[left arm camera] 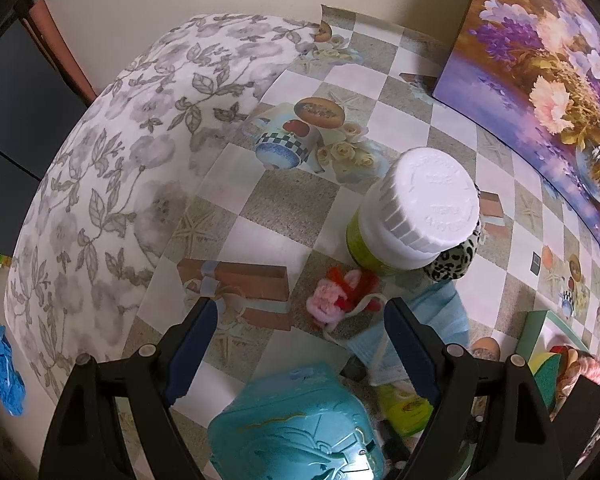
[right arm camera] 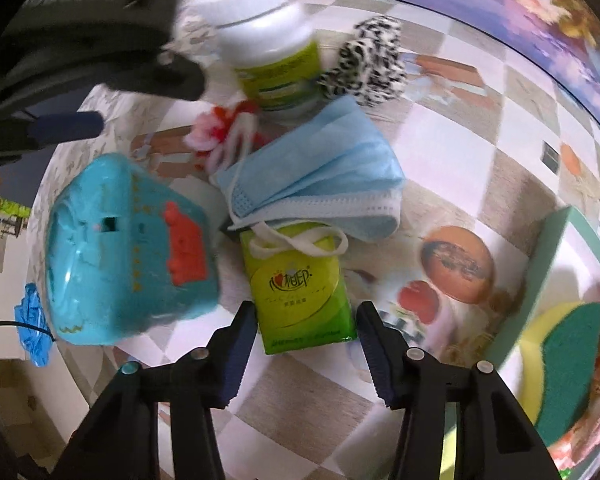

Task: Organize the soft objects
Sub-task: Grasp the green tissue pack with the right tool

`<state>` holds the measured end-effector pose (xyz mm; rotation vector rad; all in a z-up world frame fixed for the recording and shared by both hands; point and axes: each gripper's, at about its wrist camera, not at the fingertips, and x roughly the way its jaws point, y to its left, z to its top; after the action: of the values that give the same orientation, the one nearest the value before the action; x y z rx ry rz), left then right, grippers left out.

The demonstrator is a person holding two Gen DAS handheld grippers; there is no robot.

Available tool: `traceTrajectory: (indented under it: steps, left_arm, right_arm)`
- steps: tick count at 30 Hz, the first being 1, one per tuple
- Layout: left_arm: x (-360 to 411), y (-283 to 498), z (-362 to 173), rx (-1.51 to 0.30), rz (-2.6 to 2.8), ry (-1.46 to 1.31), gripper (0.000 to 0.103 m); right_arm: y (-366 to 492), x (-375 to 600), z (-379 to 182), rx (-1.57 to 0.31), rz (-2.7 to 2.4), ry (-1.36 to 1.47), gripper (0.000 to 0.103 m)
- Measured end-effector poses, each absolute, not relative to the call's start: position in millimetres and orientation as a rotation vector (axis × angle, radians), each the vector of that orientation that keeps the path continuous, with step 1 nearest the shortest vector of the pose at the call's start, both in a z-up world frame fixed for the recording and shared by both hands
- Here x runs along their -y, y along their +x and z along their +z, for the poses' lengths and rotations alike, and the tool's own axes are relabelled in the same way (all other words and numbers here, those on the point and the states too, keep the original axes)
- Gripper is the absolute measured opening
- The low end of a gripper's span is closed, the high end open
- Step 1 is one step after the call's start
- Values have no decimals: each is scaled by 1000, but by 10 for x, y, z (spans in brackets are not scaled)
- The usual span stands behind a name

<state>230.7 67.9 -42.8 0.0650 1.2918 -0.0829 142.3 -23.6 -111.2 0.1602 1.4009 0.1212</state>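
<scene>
**Right gripper lined up on the tissue pack**

Your right gripper (right arm camera: 306, 344) hangs with its jaws apart, straddling the near end of the green tissue pack (right arm camera: 300, 288) without clamping it. The pack lies flat on the checked tablecloth (right arm camera: 452, 152), and the width between the pads looks set to take it across its short side; that seems to be your next pick. Mind the blue face mask (right arm camera: 320, 172): it rests on the far end of the pack, with one white ear loop draped across the top, so lifting the pack may drag the mask along.

Your left gripper (left arm camera: 300, 332) is also wide open and holds nothing. It points at the pink and red fuzzy toy (left arm camera: 340, 292), which lies just beside the white-capped bottle (left arm camera: 416, 216). The leopard-print scrunchie (left arm camera: 452, 260) sits tucked against the far side of that bottle. The teal plastic toy (left arm camera: 296, 436) is hard, so it likely stays out.

At your right, the green tray (right arm camera: 540, 280) already holds a yellow and green sponge (right arm camera: 568, 360), so the soft things probably belong there.
</scene>
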Motion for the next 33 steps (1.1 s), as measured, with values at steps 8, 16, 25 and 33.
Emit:
traceTrajectory:
  steps: [8, 16, 25, 33]
  left_arm:
    - [-600, 2281, -393, -1282, -95, 73, 86]
    - [-473, 2241, -330, -1270, -130, 73, 86]
    - [-223, 2162, -297, -1268, -200, 91, 86]
    - [61, 2072, -361, -1272, -239, 156, 86]
  right_arm:
    - [1375, 467, -970, -1390, 67, 160, 53]
    - [1329, 736, -662, -1313, 46, 212, 52]
    - [1135, 1180, -188, -1194, -6, 271, 52]
    - [910, 1610, 105, -1114, -105, 321, 52]
